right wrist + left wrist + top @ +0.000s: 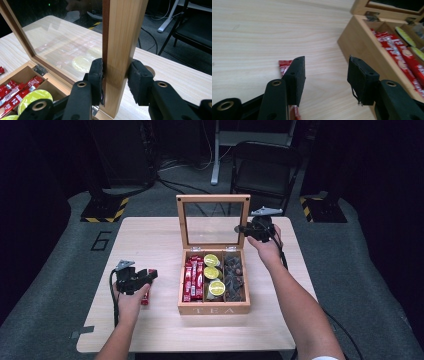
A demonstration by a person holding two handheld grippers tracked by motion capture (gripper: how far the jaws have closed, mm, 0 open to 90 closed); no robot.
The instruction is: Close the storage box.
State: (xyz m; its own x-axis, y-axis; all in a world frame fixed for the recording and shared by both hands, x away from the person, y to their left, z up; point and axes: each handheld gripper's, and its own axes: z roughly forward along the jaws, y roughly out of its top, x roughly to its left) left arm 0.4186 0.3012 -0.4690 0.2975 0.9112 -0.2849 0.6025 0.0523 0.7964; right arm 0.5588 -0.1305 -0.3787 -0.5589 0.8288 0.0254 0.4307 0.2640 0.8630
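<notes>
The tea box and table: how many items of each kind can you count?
Round yellow-green capsules: 3
Red sachet loose on the table: 1
Red sachets in the tea box: several, too packed to count
Dark packets: a pile, uncountable
Total clearly countable: 4

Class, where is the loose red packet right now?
In the high view, the red packet lies on the table, left of the tea box, under the open left gripper.

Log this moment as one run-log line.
left gripper: jaws open, over red packet on table | right gripper: jaws clamped on lid frame of tea box, lid upright
</notes>
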